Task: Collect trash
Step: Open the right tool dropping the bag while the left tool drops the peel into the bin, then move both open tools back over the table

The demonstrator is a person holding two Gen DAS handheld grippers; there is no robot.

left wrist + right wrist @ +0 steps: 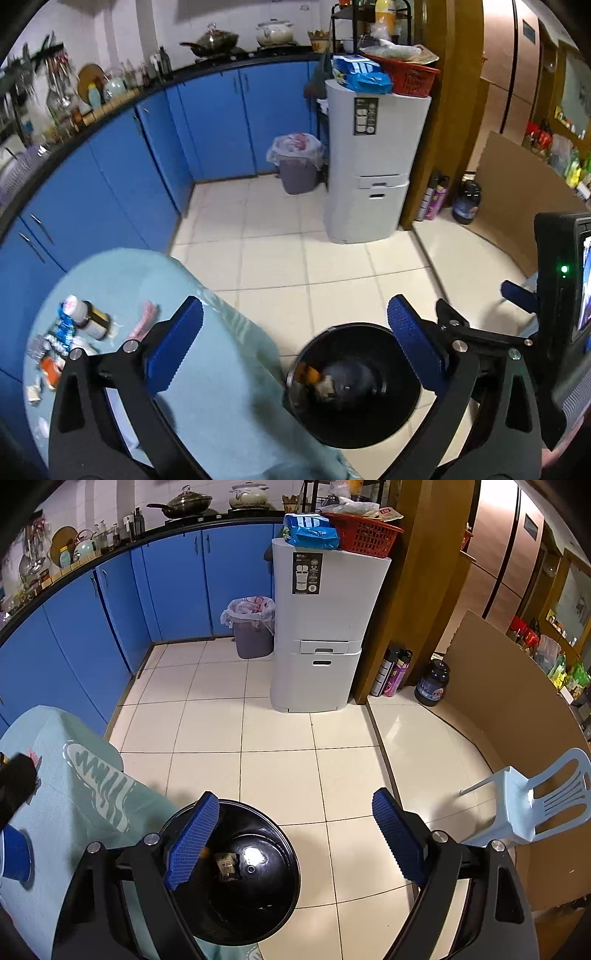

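A black round bin point(354, 387) stands on the floor beside the table and holds a few scraps, one orange; it also shows in the right wrist view point(255, 893). My left gripper point(295, 347) is open and empty, above the table's edge and the bin. Trash lies on the light-blue tablecloth point(207, 369) at the left: a small bottle point(92, 317), a blue wrapper point(64, 326), a pink wrapper point(146, 319) and several scraps. My right gripper point(291, 838) is open and empty above the bin's right side; it also shows at the right edge of the left wrist view point(517, 295).
Blue cabinets point(122, 177) run along the left and back. A lined grey waste bin point(297, 162) and a white cabinet point(369, 166) stand at the back. A white plastic chair point(532, 801) and cardboard sheet point(517, 701) are to the right.
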